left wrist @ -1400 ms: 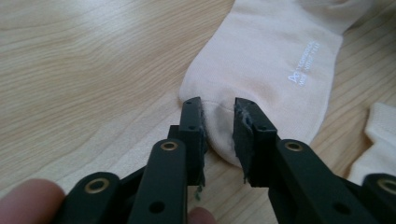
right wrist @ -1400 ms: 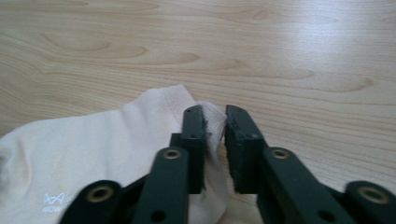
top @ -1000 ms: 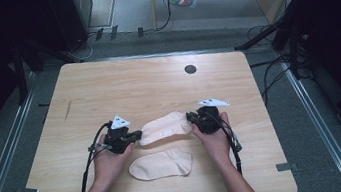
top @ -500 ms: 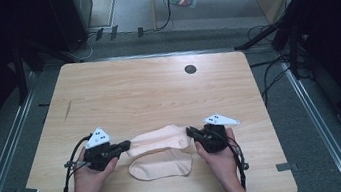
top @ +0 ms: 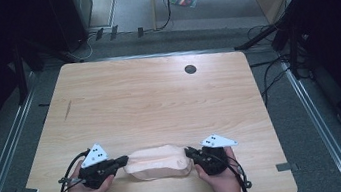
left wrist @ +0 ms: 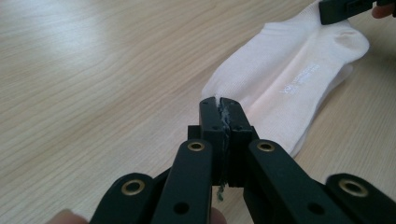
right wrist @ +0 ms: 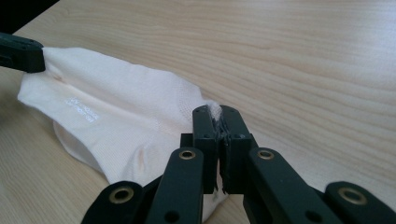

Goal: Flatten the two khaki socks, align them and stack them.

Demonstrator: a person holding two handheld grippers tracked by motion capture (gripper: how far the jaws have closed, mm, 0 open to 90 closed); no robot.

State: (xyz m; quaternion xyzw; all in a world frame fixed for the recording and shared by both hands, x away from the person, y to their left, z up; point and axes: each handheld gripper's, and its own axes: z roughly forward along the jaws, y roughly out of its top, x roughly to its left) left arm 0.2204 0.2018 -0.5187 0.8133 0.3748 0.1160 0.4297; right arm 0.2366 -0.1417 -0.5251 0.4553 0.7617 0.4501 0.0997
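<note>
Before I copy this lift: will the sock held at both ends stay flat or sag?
Probably sag: the sock is thin knit cloth, creased where the left hand-held gripper and right hand-held gripper pinch it. It looks light and unlikely to slip. A second sock lies under it.

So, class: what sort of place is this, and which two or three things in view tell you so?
Probably a recording lab or workshop, not a home: a bare wooden table with a cable hole, cables on the grey floor, dark stands around it, and a sock held between a hand-held gripper at each end.
</note>
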